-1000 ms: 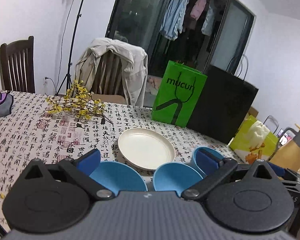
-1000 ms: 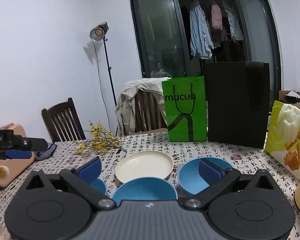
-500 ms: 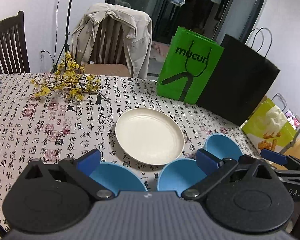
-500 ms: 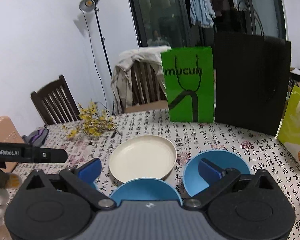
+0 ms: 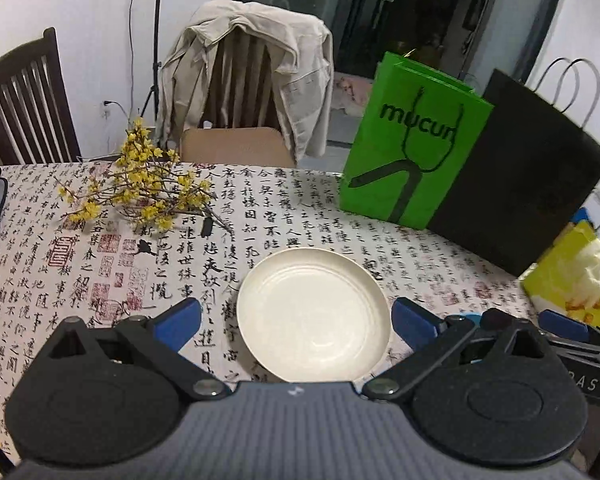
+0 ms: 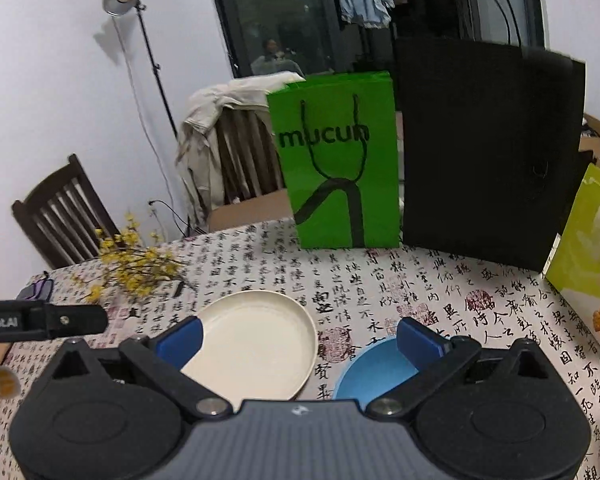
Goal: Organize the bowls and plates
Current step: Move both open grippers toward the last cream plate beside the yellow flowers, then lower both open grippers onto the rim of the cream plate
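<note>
A cream plate [image 5: 314, 316] lies on the calligraphy-print tablecloth [image 5: 100, 264]. My left gripper [image 5: 296, 322] is open and empty, its blue fingertips on either side of the plate and above it. In the right wrist view the same plate [image 6: 252, 344] lies left of centre and a blue bowl [image 6: 374, 372] sits to its right, partly under the right fingertip [image 6: 420, 342]. My right gripper [image 6: 298, 338] is open and empty. The other blue bowls are hidden behind the gripper bodies.
A green paper bag [image 5: 412, 144] and a black paper bag [image 5: 528, 196] stand at the back of the table, a yellow-green bag [image 5: 576, 276] at the right. Yellow flower sprigs [image 5: 140, 184] lie at the back left. Chairs [image 5: 244, 92] stand behind the table.
Both grippers have moved forward and tilted down over the table. The plate now sits between the left fingertips; the near blue bowls have slipped out of view under the gripper bodies.
</note>
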